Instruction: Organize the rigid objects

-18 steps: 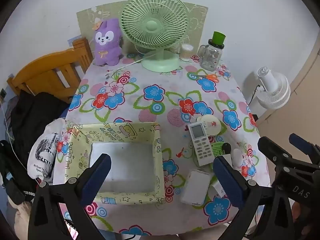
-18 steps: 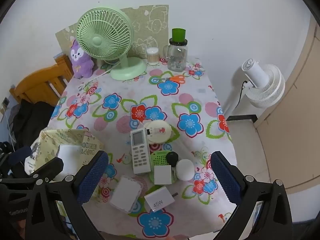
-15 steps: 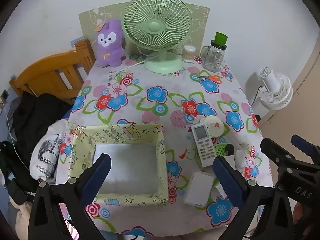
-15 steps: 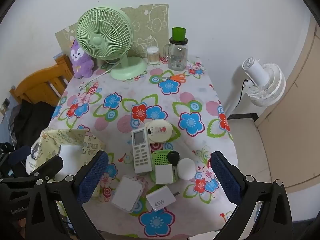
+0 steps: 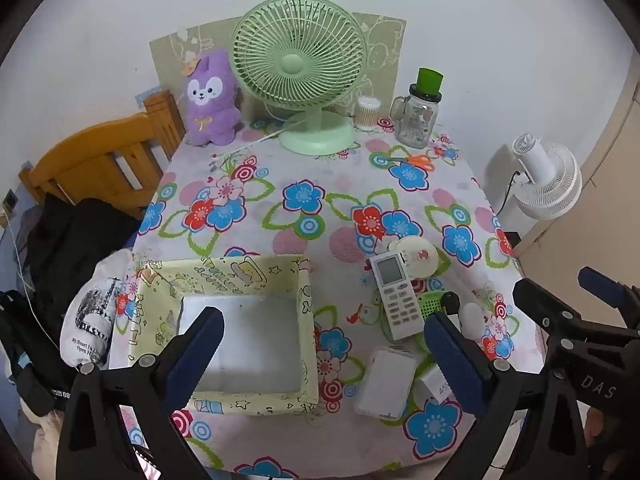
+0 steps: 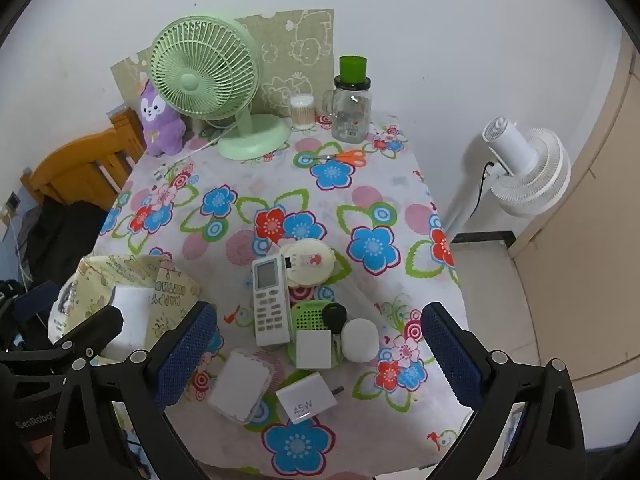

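Both tongs, left [image 5: 320, 356] and right [image 6: 318, 354], are held wide open and empty, nothing yet placed in the fabric box [image 5: 224, 280]; the remote control [image 6: 270, 300] and chargers remain on the bench [image 6: 224, 240].

On the table [image 5: 320, 184] the fabric box [image 5: 224, 324] sits near the front left; right of it lies the remote [image 6: 270, 300] (a round case [image 6: 310, 262] touching its far corner), with the charger [image 6: 306, 398] nearest the front edge.

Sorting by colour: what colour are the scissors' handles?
Orange; the scissors show best in the right wrist view.
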